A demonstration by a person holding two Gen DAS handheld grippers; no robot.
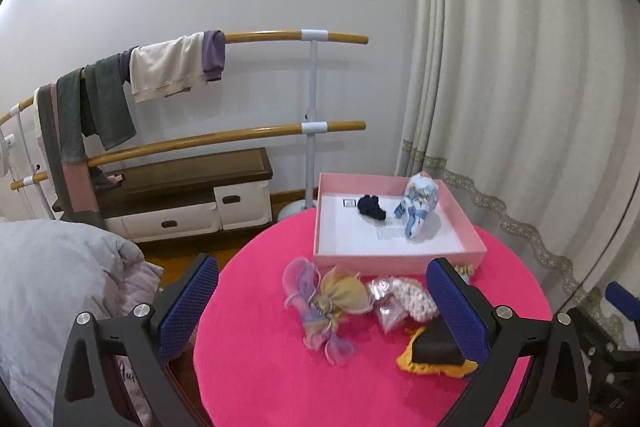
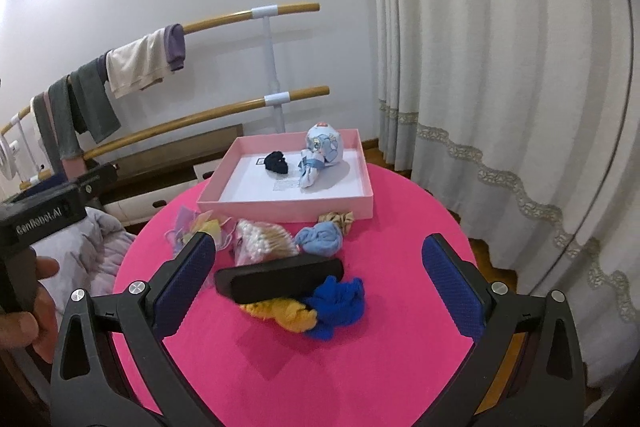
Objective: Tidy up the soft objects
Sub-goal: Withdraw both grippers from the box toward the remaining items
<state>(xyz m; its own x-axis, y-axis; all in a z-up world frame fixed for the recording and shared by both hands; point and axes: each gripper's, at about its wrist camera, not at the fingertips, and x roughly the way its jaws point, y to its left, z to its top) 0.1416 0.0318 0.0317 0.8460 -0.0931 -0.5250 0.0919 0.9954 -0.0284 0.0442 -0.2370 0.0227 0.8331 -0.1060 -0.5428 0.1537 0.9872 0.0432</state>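
On the round pink table [image 2: 360, 367] stands a shallow pink box [image 2: 286, 205] holding a black scrunchie [image 2: 277, 163] and a blue-patterned cloth bundle [image 2: 322, 151]. In front of it lie a pastel organza bow [image 1: 320, 303], a bag of cotton swabs [image 2: 260, 239], a light blue cloth [image 2: 320, 239], a leopard scrunchie [image 2: 338, 219], a yellow scrunchie [image 2: 280, 313] and a blue scrunchie [image 2: 340, 301]. A black case [image 2: 280, 277] rests across the yellow and blue ones. My left gripper [image 1: 322, 307] hovers open over the bow and swabs. My right gripper [image 2: 318, 283] hovers open over the case.
A white curtain [image 2: 500, 67] hangs close behind the table on the right. At the left are a wooden double-bar rack [image 1: 256, 37] draped with clothes, a low cabinet [image 1: 188, 195] and grey bedding [image 1: 60, 275]. A hand [image 2: 24, 311] holds the left tool's black handle [image 2: 40, 215].
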